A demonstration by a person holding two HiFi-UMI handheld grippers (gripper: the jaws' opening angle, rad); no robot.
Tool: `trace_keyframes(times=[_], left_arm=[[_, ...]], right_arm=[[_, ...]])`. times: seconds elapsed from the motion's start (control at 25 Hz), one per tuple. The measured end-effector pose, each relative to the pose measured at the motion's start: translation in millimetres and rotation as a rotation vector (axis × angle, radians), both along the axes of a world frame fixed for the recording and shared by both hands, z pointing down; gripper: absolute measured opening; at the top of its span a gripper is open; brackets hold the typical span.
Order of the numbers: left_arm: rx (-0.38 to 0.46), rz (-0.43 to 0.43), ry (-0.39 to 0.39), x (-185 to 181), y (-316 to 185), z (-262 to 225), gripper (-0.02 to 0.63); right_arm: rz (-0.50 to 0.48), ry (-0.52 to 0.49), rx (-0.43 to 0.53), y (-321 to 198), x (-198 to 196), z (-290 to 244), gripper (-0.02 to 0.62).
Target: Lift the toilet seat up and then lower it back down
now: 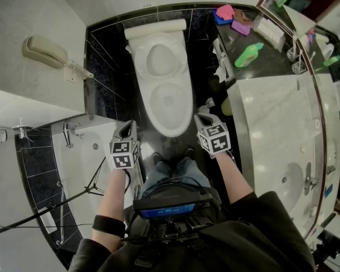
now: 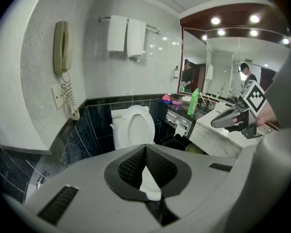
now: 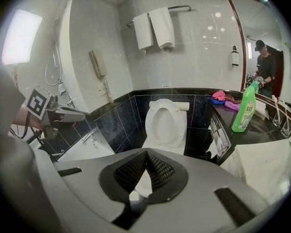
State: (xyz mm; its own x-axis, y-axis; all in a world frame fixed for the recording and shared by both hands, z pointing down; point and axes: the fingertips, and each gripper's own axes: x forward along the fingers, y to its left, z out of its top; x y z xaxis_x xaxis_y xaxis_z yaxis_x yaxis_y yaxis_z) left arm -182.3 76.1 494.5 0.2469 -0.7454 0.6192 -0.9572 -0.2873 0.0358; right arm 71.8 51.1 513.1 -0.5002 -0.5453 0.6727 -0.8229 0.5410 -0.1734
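The toilet seat point(image 1: 169, 128) appears to lie flat on the bowl, straight ahead at 12 o'clock from the person. The lid point(image 1: 160, 60) stands upright against the tank behind it. From above I cannot be sure that the upright oval is the lid alone.

The left tongs point(image 1: 127, 126) hover just off the bowl's front at about 7 o'clock, and the right tongs point(image 1: 202, 118) at about 5 o'clock. Neither touches the porcelain. Both pairs are pressed together with their mesh pads meeting, and nothing is between them.

If the seat is down, the lift seems not yet begun. To do it well:

- Open one pair narrowly and slide its lower jaw under the seat's front lip at 6 o'clock, where the overhang gives purchase.
- Pinch lightly, because glazed plastic will likely slip under a hard squeeze.
- Swing the seat up along the hinge's arc toward 12 o'clock rather than pulling it straight up.
- Keep hold on the way back so the seat doesn't drop and slam.
- Keep the right tongs away from the worktop point(image 1: 272, 112) at 3 o'clock.
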Motion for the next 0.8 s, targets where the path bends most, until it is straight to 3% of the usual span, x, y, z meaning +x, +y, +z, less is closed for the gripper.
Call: trace_keyframes(times=[0.8], left_arm=[[-0.008,0.011,0.004,3.5,-3.7,-2.0,0.008]], right_arm=[[0.008,0.007,-0.006,-3.1,1.7,0.6,0.002]])
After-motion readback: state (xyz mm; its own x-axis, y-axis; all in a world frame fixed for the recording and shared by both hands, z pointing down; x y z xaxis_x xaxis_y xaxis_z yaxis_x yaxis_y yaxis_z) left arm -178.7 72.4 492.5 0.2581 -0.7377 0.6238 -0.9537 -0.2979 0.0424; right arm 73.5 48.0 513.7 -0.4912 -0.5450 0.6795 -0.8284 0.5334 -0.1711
